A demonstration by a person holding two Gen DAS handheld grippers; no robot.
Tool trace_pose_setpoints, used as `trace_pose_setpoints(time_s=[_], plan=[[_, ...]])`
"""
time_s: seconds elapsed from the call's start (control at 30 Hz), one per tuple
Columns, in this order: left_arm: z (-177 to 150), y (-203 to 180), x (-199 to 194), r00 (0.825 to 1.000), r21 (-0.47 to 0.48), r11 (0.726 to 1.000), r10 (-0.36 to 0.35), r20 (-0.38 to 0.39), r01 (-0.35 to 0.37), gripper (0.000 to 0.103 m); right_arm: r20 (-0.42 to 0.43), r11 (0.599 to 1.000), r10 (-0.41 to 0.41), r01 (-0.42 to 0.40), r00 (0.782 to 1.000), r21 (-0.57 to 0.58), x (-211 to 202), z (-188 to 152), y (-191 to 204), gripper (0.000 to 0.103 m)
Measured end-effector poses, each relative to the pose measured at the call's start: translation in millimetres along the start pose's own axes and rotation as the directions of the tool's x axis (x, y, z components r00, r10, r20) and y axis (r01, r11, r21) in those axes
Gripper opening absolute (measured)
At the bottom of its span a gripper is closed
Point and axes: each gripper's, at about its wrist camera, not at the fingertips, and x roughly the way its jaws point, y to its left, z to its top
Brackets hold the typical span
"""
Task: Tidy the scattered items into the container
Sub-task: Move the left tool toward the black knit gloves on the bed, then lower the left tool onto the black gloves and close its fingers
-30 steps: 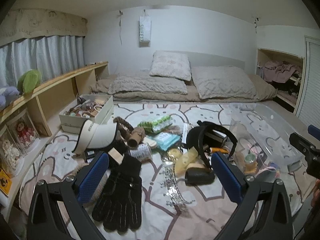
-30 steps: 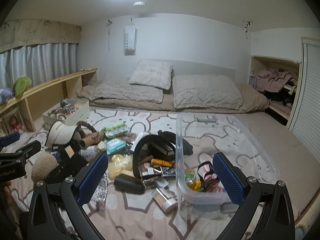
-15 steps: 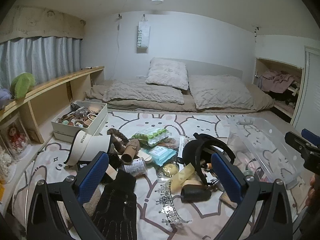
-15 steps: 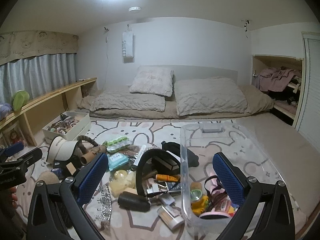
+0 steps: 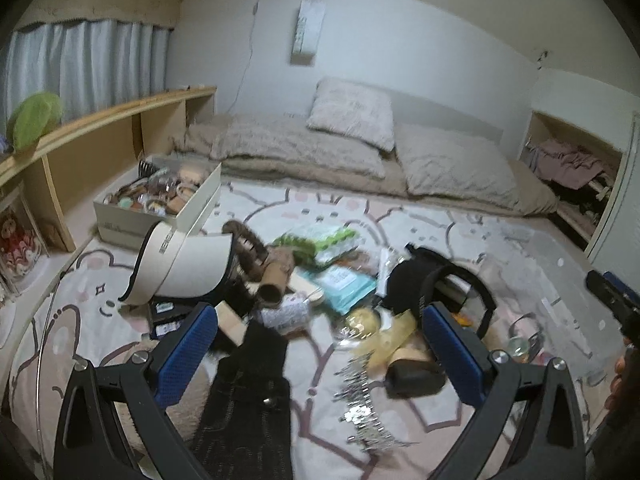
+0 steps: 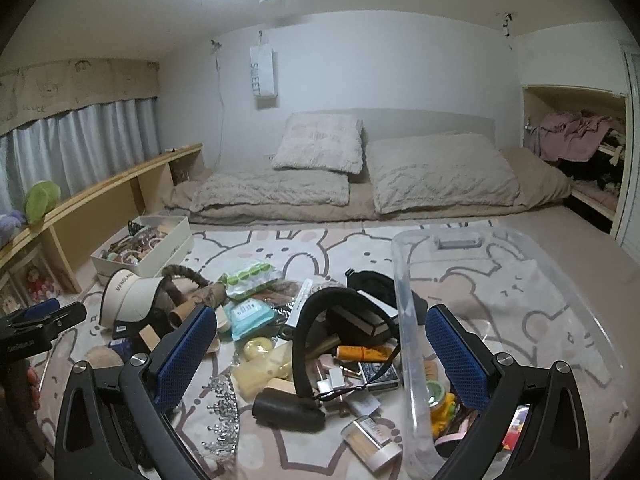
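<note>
A heap of small items lies on a bunny-print blanket (image 6: 304, 244). It includes a cream visor (image 5: 180, 268) (image 6: 128, 298), black gloves (image 5: 248, 400), a silver tiara (image 5: 360, 412) (image 6: 222, 412), a black headband (image 6: 316, 340), a black cylinder (image 6: 288, 406) and an orange tube (image 6: 362, 352). The clear plastic container (image 6: 404, 320) stands to the right with a few small things inside. My left gripper (image 5: 316, 348) hangs open above the gloves and tiara. My right gripper (image 6: 320, 350) is open over the heap's right side and the container's left wall. Neither holds anything.
A white box (image 5: 200, 208) (image 6: 168, 248) full of hair accessories sits at the left by a wooden shelf (image 5: 100, 132). Pillows (image 6: 320, 146) and folded bedding lie behind. An alcove (image 6: 576, 140) with clothes is at the right. The other gripper (image 6: 36, 324) shows at the left edge.
Both cameras first rose and pulled back; now the left one has dropped closer to the gloves and tiara. The right has tipped down over the heap. Both grippers stayed open.
</note>
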Motion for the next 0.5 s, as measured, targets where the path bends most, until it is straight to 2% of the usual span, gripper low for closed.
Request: trace_pose_setpoints(time_s=[0.17, 0.27, 0.5], plan=[[-15.7, 19.9, 33.6, 0.992, 0.066, 0.996, 0.067, -0.108, -0.060, 0.103, -0.038, 0.999, 0.026, -0.025, 0.999, 0.022, 18.3, -1.2, -1.5, 0.103], [-26.7, 26.4, 47.1, 0.985, 0.099, 0.992, 0.092, -0.145, -0.078, 0.103, -0.044, 0.998, 0.051, -0.049, 0.998, 0.049, 27.7, -0.4, -3.4, 0.103], [-54.0, 32.8, 82.4, 0.964, 0.163, 0.980, 0.146, -0.221, -0.111, 0.103, 0.005, 0.994, 0.064, -0.065, 0.998, 0.083, 39.3, 2.0, -2.4, 0.103]])
